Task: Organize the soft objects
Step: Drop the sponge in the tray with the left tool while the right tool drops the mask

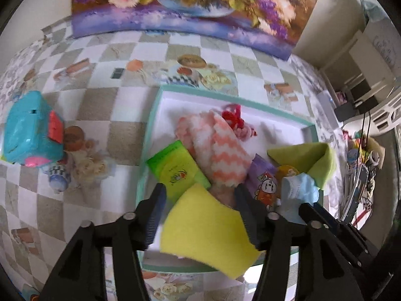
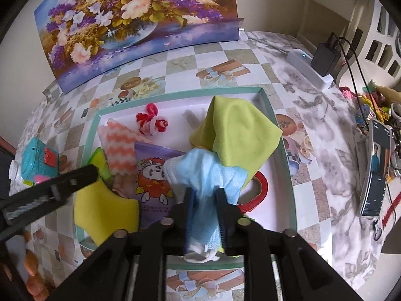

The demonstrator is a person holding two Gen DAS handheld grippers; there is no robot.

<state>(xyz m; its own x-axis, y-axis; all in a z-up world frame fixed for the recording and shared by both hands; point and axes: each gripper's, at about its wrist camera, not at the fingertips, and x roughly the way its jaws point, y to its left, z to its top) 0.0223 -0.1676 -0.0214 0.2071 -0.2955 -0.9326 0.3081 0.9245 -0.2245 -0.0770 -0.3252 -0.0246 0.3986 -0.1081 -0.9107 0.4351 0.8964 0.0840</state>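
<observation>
Checkered tablecloth under my tray (image 2: 280, 150), already holding most softs: zigzag towel (image 2: 120, 148), green cloth (image 2: 238, 130), packets. My right gripper (image 2: 205, 215) is clamped on the blue cloth (image 2: 208, 173) above it; left gripper (image 1: 200, 215), jaws apart, straddles the yellow sponge (image 1: 208, 228). Nearly done, I'd say.

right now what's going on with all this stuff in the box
A person is sorting soft things into a shallow white box with two handheld grippers. The right gripper is shut on a light blue cloth above the box. The left gripper is open around a yellow sponge cloth at the box's near edge.
</observation>
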